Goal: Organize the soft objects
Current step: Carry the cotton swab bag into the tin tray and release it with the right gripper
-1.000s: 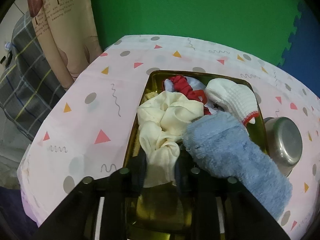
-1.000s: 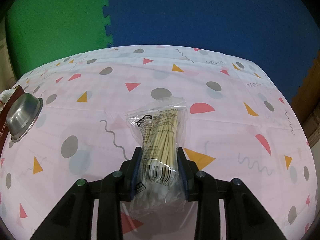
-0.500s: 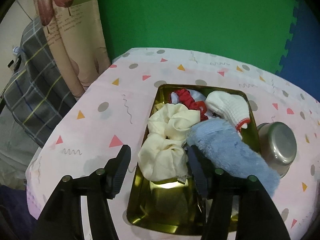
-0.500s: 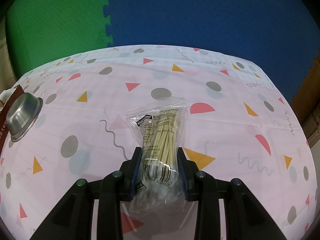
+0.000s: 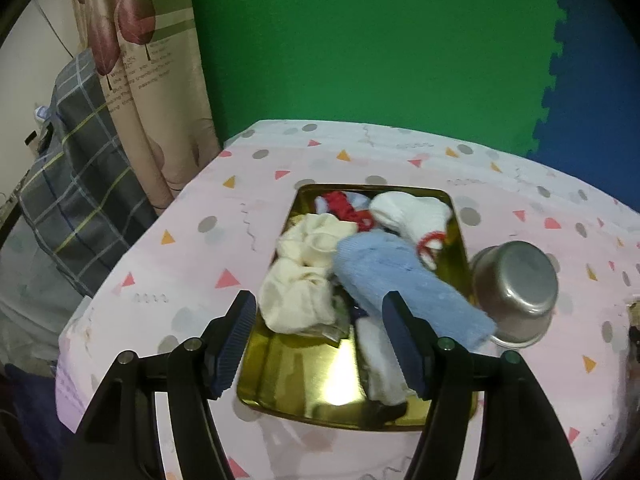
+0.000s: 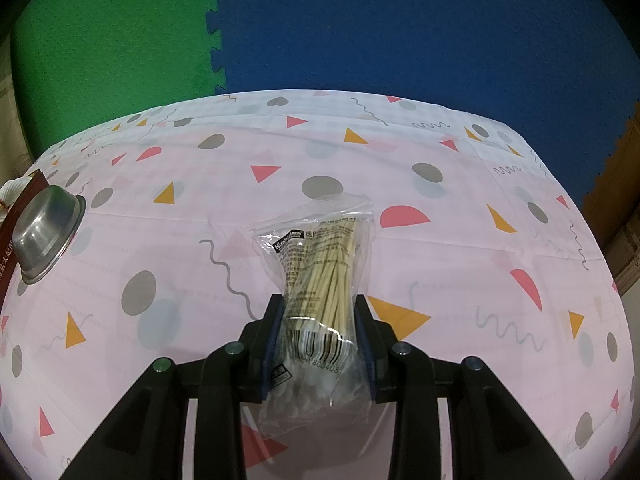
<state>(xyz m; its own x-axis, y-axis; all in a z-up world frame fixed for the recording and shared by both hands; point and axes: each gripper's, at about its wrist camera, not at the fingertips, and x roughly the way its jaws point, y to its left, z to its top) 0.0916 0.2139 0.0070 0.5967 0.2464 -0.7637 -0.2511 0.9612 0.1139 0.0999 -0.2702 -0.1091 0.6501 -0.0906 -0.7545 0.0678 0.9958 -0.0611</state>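
We saw a table covered by a pale pink cloth printed with grey dots, coloured triangles and squiggles (image 5: 192, 248). Directly on it lay a shiny gold rectangular metal tray (image 5: 296, 372), with soft cloth pieces piled inside. Just beside the tray's right edge, an upturned stainless-steel bowl (image 5: 516, 288) rested tilted, its rim seeming to touch the tray. Well apart from the bowl, a clear plastic bag of wooden-stemmed cotton swabs (image 6: 320, 280) was over the cloth.

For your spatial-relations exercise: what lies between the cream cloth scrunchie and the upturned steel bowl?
In the left wrist view, the fluffy light-blue sock lies between the cream cloth scrunchie and the upturned steel bowl, over the gold tray.
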